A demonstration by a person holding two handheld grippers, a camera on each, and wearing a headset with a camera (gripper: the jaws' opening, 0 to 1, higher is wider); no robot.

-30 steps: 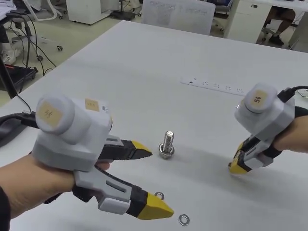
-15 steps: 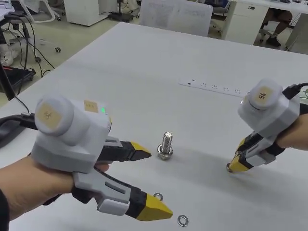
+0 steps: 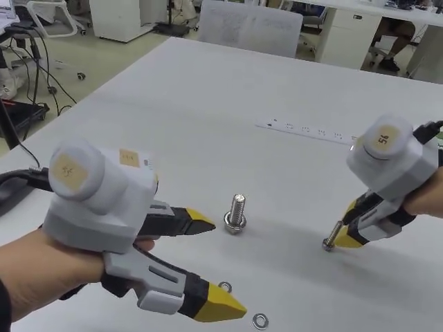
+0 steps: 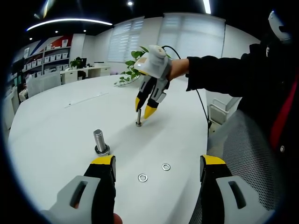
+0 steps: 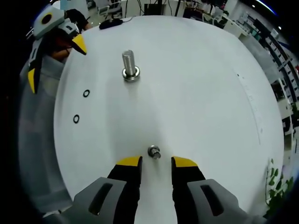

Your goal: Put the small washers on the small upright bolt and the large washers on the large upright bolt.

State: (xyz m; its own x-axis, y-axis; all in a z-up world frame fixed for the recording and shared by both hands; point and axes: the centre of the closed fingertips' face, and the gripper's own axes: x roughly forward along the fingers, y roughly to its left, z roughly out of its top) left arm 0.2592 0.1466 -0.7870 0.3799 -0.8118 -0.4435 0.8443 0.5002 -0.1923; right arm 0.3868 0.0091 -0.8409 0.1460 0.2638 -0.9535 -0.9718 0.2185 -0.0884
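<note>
Right tongs (image 5: 156, 161) slightly parted just behind the small bolt (image 5: 153, 152); a nudge could topple it; left tongs (image 4: 158, 161) gape empty near two washers (image 4: 143, 178)

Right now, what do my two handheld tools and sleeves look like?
The left tool and right tool match: light grey housings with round caps bearing tan labels, black jaws tipped yellow. The right tool's label carries a printed number; a black cable trails from it. The sleeve behind it is black.
</note>
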